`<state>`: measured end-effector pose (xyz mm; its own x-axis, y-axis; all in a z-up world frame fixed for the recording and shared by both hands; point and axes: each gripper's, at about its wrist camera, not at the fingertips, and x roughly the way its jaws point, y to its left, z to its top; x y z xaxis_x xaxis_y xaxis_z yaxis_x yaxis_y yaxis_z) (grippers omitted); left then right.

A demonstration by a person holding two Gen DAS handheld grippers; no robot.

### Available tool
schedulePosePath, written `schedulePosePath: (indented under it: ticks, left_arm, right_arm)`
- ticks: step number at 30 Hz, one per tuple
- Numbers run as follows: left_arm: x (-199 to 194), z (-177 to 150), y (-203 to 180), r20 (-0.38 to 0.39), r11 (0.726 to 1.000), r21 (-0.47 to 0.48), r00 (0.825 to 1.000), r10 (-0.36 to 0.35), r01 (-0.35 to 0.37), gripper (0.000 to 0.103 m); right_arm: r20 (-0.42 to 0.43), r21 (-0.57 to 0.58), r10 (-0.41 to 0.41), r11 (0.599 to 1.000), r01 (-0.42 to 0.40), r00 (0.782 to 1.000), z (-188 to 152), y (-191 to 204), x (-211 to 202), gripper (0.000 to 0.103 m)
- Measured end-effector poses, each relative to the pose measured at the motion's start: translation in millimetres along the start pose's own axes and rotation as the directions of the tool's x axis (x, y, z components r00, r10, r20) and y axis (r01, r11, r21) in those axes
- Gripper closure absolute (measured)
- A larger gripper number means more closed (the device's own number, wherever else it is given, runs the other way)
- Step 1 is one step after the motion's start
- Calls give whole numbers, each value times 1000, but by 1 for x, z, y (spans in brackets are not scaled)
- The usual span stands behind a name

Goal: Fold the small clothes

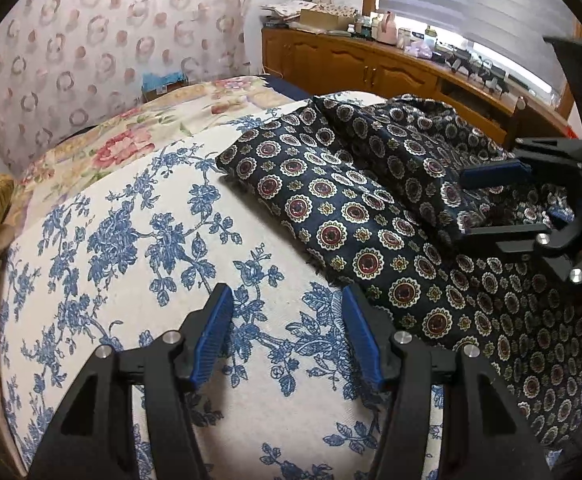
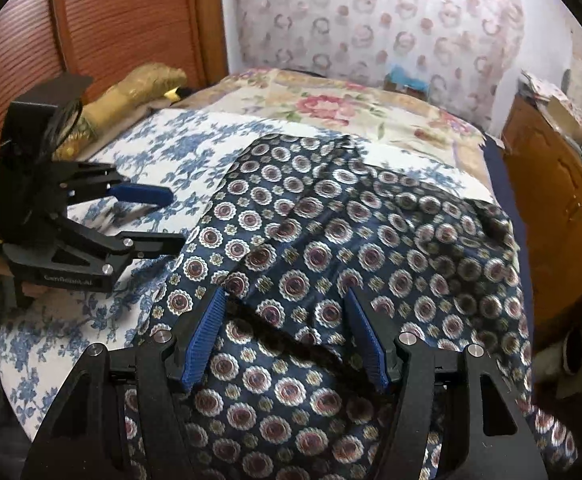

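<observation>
Currently the dark medallion-print garment (image 2: 331,240) lies partly folded and rumpled on the blue-floral bedspread (image 1: 151,240), with the left hand-held gripper (image 1: 287,336) hovering empty and moderately wide beside its near edge. The right hand-held gripper (image 2: 287,340), equally wide and holding nothing, hangs over the garment's dark hem. Risk: the slippery-looking fabric may bunch or slide if only one layer is pinched, skewing the fold.
</observation>
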<state>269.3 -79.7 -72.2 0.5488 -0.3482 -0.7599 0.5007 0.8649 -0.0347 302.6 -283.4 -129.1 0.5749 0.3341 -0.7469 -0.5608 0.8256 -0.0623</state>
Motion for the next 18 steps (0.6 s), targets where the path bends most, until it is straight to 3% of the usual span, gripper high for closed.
schedulePosePath:
  ticks: [4, 7, 10, 12, 13, 18]
  left_arm:
    - [0, 0, -2, -2, 1000, 7, 1000, -2, 2, 42]
    - [2, 1, -7, -11, 1000, 26, 1000, -15, 15, 30]
    - [3, 2, -10, -16, 999, 40, 1000, -15, 16, 25]
    - [3, 2, -9, -17, 999, 38, 1000, -19, 20, 25]
    - [3, 2, -9, -17, 999, 39, 1000, -19, 20, 24]
    - [3, 2, -10, -17, 999, 39, 1000, -19, 20, 24]
  right_arm:
    - [-33, -11, -19, 1000, 19, 999, 4, 1, 15, 39]
    - [-60, -26, -31, 999, 30, 998, 3, 1, 24, 42]
    - [-72, -66, -51, 997, 46, 996, 1, 3, 29, 59]
    - [-80, -79, -43, 996, 37, 996, 1, 3, 30, 86]
    - [-83, -89, -50, 995, 42, 995, 2, 3, 29, 94]
    - [-41, -68, -56, 996, 53, 998, 14, -18, 5, 99]
